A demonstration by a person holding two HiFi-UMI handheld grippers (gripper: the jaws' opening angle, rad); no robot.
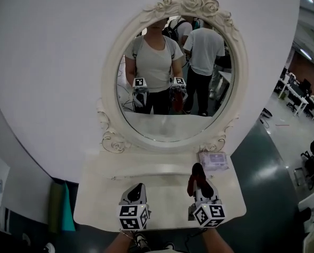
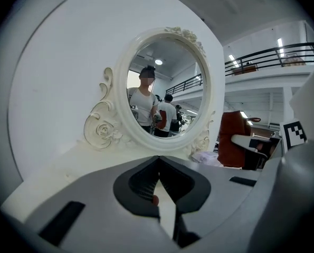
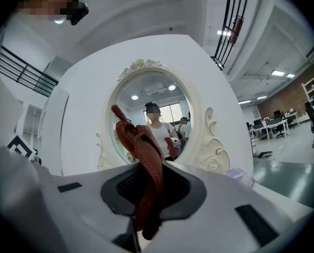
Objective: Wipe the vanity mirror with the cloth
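Here, the vanity mirror (image 1: 172, 86) stands upright at the back of the white table (image 1: 162, 207), ahead of and above both grippers. The right gripper (image 1: 199, 186) is clamped tight on the red cloth (image 1: 197, 174), whose free end stands up out of the jaws and points toward the glass. The left gripper (image 1: 137, 190) hovers low over the table beside it, jaws together on nothing. The oval's long axis runs vertically, and its centre lies forward, up and slightly left of the cloth. The coming move probably belongs to the right gripper: lift and reach forward.
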